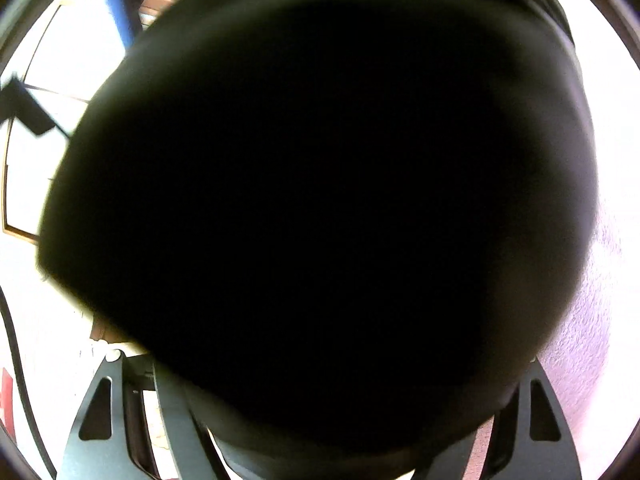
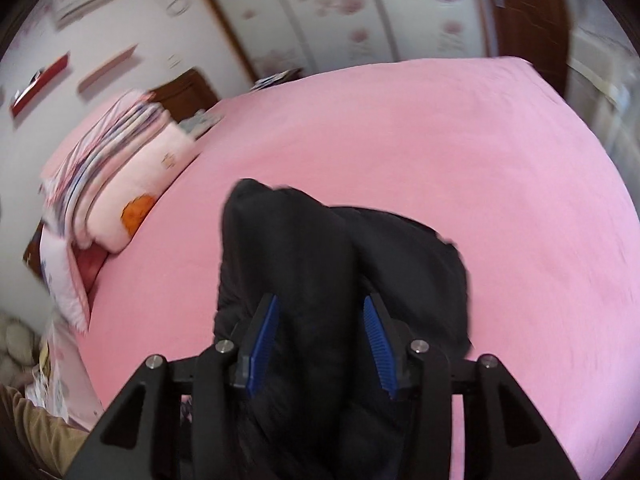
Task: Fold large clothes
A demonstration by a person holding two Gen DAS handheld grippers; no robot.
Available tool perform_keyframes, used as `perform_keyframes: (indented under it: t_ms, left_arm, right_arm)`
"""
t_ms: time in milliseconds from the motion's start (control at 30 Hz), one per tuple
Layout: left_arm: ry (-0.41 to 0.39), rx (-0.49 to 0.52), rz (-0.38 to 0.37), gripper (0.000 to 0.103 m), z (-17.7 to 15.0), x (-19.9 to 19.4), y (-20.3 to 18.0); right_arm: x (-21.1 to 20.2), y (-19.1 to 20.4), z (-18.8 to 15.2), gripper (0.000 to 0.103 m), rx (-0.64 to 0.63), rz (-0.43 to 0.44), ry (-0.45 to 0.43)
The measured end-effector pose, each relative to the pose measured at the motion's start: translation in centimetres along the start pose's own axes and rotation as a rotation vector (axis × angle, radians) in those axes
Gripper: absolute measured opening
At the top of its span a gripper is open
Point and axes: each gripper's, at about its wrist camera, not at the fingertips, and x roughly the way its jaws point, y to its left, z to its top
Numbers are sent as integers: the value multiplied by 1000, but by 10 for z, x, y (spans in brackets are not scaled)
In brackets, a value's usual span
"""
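Note:
A black garment (image 2: pixel 320 248) lies bunched on the pink bed sheet (image 2: pixel 440 140). My right gripper (image 2: pixel 320 300) points down at it. Its blue pads (image 2: pixel 264 332) stand apart with a thick fold of the garment running between them, and much of each pad face is bare, so it is open. In the left wrist view the same black garment (image 1: pixel 320 200) fills almost the whole picture, right up against the lens. Only the two black finger arms (image 1: pixel 96 412) of my left gripper show, set wide at the bottom edge. Its fingertips are hidden behind the cloth.
A stack of folded quilts and pillows (image 2: pixel 132 168) sits along the bed's left side. Floral wardrobe doors (image 2: pixel 328 8) and a brown wooden door (image 2: pixel 524 8) stand beyond the bed. A tan sleeve (image 2: pixel 32 428) shows at lower left. Pink sheet (image 1: pixel 592 340) extends to the right.

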Motion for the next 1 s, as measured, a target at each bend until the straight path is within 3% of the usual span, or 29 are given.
perform_keyframes:
  t_ms: [67,167,233,400,633,733,767,900,1000]
  left_arm:
    - [-4,5,0,75,-7,-5,-6]
    - [-11,1,-12,77,-15,0,0]
    - [30,-38,-9,78,-25,0,6]
    - [-51,-18,-70,78,-49,-12,13]
    - [-210,12,-283,80,-83,-32,33]
    - [-257,-9,-433,80,-119,-25,105]
    - [-269,-31,-492,80,-141,-9,134]
    - [-284,-246,-717,80,-158,3,207]
    - [-232,-494,-764,80,-171,29,252]
  right_arm:
    - [10,16,7,45,-49,14,36]
    - [25,34,3,44,-135,-55,83]
    - [25,31,6,12,-151,-53,92]
    - [15,-15,-5,8,31,-38,96]
    - [31,-79,-63,8,329,-68,98]
    - [43,-88,-85,9,384,-80,92]
    - [46,-90,-90,9,393,-87,87]
    - [52,-103,-106,8,455,-111,49]
    - [55,-108,-111,8,473,-137,32]
